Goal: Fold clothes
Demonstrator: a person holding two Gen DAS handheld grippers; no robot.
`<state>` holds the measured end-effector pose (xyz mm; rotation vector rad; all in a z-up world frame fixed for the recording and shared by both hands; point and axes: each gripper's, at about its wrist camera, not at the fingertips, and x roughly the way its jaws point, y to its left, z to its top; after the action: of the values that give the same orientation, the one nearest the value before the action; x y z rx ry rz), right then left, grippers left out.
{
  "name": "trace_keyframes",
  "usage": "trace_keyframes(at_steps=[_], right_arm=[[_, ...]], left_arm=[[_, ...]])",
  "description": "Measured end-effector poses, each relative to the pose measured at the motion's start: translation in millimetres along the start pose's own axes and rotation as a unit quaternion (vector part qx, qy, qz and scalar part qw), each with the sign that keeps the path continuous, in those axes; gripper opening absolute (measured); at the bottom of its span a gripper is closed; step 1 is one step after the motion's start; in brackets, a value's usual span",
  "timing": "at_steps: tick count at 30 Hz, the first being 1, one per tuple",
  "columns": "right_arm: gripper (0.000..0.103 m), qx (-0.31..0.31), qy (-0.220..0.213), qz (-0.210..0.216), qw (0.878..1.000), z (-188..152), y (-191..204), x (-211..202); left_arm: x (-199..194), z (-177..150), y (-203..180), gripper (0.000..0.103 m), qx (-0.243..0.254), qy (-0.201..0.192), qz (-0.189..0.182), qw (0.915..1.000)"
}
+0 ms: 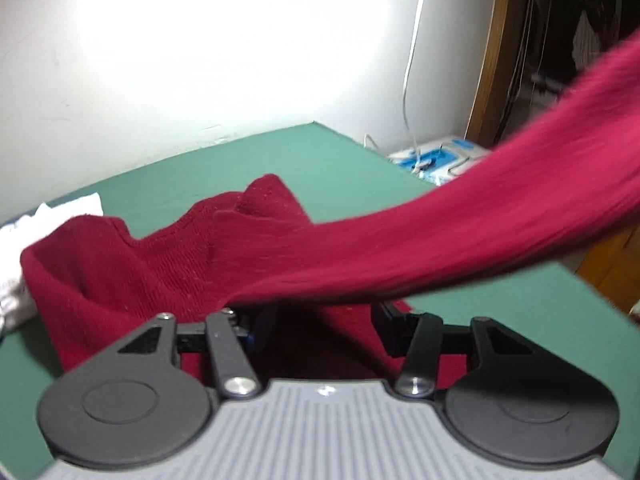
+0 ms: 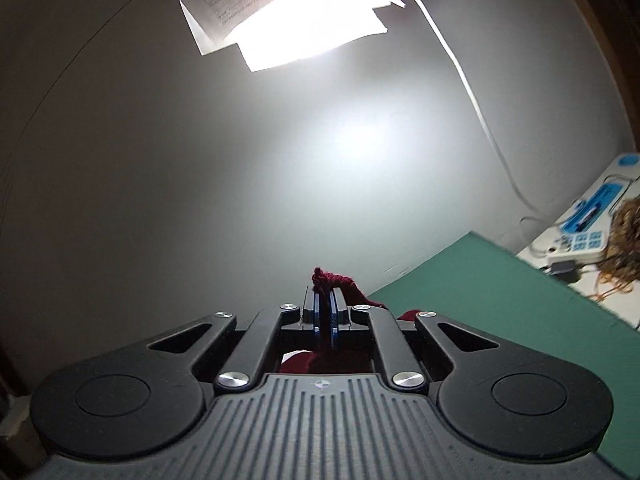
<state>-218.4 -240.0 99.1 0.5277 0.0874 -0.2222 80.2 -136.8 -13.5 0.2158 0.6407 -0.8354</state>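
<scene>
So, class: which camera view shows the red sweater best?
The left wrist view: the red sweater spreads over the green table. The right wrist view shows only a pinched tuft in the right gripper.

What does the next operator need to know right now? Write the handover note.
Right gripper: shut on an edge of the red knit sweater, held up facing the wall.
Left gripper: jaws apart, low over the sweater, gripping nothing visible; its fingertips are hidden by the cloth.
Sweater: bunched on the green table, one part stretched up and off to the right, blurred.
White cloth: at the table's left edge, beside the sweater.
Done: no fold visible yet.
Left: lay the sweater flat, fold it, probably the white cloth afterwards.
</scene>
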Motion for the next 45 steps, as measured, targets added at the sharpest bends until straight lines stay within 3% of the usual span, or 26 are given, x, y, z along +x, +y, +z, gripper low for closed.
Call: trace_keyframes(at_steps=[2,4,7,11,15,17,21,25,27,28,29,30,34,37,40,43,45], right_arm=[[0.006,-0.031,-0.011,-0.028,0.999,-2,1,-24],[0.004,-0.060,-0.012,-0.044,0.997,-7,6,-43],[0.003,-0.072,0.015,-0.044,0.996,-23,5,-57],[0.003,-0.091,0.081,-0.054,0.991,-60,-7,-53],[0.011,-0.154,0.133,-0.091,0.975,-97,-15,-39],[0.021,-0.188,0.158,-0.107,0.964,-115,-25,-25],[0.025,-0.265,0.237,-0.130,0.925,-150,-44,11],[0.041,-0.277,0.259,-0.088,0.921,-163,-43,17],[0.040,-0.296,0.264,-0.088,0.914,-172,-42,26],[0.031,-0.302,0.268,-0.092,0.910,-176,-43,32],[0.012,-0.300,0.272,-0.095,0.909,-179,-46,37],[0.009,-0.292,0.273,-0.099,0.911,-178,-48,39],[0.008,-0.273,0.223,-0.099,0.931,-151,-41,28],[0.006,-0.285,0.201,-0.086,0.933,-128,-25,15],[0.005,-0.311,0.214,-0.056,0.924,-122,-5,-3],[0.005,-0.350,0.245,-0.035,0.904,-134,12,-17],[0.005,-0.343,0.266,-0.034,0.900,-143,11,-19]], left_arm=[[1,1,0,0.059,0.022,-0.002,0.001,0.9998],[-1,0,-1,0.072,0.044,-0.009,0.003,0.9990],[-2,-4,-3,0.073,0.069,-0.011,0.011,0.9975],[11,-7,3,0.074,0.068,0.005,0.022,0.9974],[17,-11,11,0.075,0.065,0.019,0.034,0.9971],[17,-14,14,0.075,0.062,0.026,0.038,0.9970],[19,-15,14,0.078,0.058,0.036,0.045,0.9966],[18,-18,15,0.080,0.046,0.041,0.046,0.9970],[19,-18,18,0.081,0.039,0.044,0.048,0.9971],[20,-18,19,0.081,0.035,0.046,0.049,0.9971],[22,-17,21,0.081,0.031,0.048,0.050,0.9971],[23,-16,23,0.081,0.027,0.050,0.052,0.9971],[25,-13,26,0.081,0.019,0.048,0.053,0.9972],[25,-11,28,0.081,0.014,0.046,0.054,0.9973],[22,-8,33,0.081,0.007,0.043,0.051,0.9978],[17,-8,35,0.083,0.008,0.038,0.047,0.9981],[17,-10,36,0.084,0.010,0.040,0.049,0.9979]])
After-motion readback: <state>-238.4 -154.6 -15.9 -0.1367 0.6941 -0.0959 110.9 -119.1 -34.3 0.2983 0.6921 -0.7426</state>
